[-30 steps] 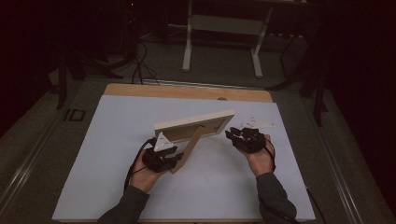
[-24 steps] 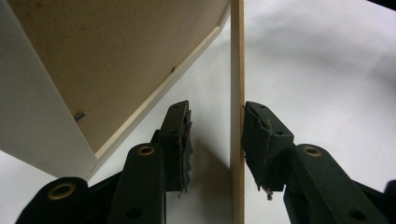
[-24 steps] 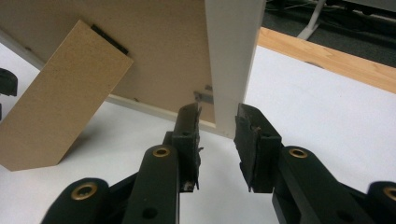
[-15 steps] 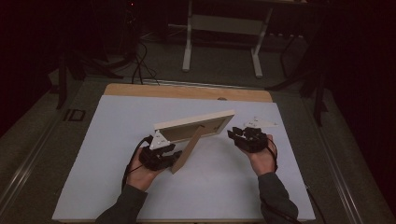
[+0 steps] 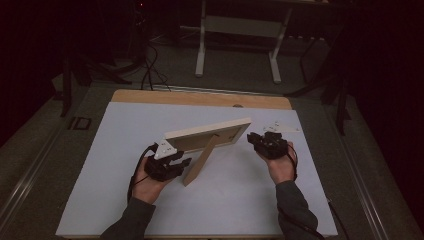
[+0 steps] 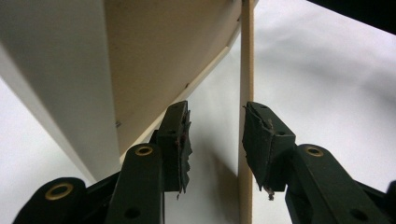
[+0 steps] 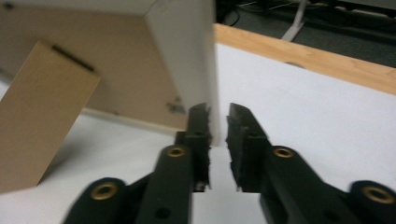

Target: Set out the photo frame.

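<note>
A pale wooden picture frame (image 5: 207,134) stands on the white table (image 5: 125,150) with its brown back (image 6: 154,56) toward me, propped on its stand (image 5: 200,162). My left gripper (image 5: 184,163) is low at the frame's left end and open; in the left gripper view (image 6: 215,135) the stand's thin edge (image 6: 246,56) runs just inside the right jaw. My right gripper (image 5: 253,138) is at the frame's right end. In the right gripper view (image 7: 218,122) its jaws stand a narrow gap apart, with the frame's white side (image 7: 187,42) against the left one.
A wooden strip (image 5: 200,98) borders the table's far edge. Some small white bits (image 5: 280,128) lie just beyond my right hand. Behind the table, white desk legs (image 5: 201,55) and cables (image 5: 147,70) stand on the dark floor.
The left hand has drawn slightly back toward me, away from the stand. The right gripper has edged a little forward at the frame's right end. The frame has stayed put.
</note>
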`<state>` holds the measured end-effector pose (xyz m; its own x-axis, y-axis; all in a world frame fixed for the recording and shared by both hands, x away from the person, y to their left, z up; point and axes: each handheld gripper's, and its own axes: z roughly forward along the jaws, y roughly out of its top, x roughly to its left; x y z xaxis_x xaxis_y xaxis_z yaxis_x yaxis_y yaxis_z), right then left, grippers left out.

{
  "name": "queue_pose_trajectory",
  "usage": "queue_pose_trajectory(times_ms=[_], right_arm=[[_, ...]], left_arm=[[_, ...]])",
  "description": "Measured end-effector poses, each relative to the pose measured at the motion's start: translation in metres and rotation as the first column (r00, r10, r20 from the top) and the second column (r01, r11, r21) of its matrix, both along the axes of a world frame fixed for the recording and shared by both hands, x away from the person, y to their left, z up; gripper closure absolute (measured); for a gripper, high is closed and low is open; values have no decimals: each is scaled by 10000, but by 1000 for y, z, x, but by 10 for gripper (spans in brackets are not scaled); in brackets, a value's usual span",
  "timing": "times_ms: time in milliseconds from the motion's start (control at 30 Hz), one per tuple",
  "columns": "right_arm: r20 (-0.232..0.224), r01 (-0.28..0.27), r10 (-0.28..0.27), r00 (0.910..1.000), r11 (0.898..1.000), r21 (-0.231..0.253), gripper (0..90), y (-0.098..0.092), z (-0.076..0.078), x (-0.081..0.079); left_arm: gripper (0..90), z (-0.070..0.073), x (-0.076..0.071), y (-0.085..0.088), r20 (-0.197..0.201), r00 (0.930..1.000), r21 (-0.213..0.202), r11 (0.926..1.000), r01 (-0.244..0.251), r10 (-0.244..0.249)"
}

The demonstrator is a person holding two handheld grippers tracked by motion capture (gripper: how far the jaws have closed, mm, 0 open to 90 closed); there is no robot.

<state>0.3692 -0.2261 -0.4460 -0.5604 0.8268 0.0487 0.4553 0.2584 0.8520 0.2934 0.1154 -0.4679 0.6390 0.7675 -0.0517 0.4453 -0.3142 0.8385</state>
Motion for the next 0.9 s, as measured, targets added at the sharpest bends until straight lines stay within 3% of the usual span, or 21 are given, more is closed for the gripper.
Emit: queue_pose_trajectory(times_ms=[133, 567, 733, 900], right_arm=[[39, 259, -260, 9997, 9993, 268, 897, -3, 4, 6], [138, 651, -670, 9977, 9917, 1105, 900, 1, 21, 29], [-67, 592, -588, 9982, 9892, 1341, 899, 0, 20, 36], [-143, 448, -433, 9990, 9891, 1404, 900, 1, 19, 40]], left_arm=[[620, 1, 0, 1, 47, 9999, 50, 9999, -95, 95], [721, 3, 1, 5, 387, 9980, 303, 9983, -506, 494], [737, 2, 4, 8, 437, 9941, 302, 9945, -1002, 989], [743, 0, 7, 10, 358, 9935, 254, 9937, -1092, 1082]])
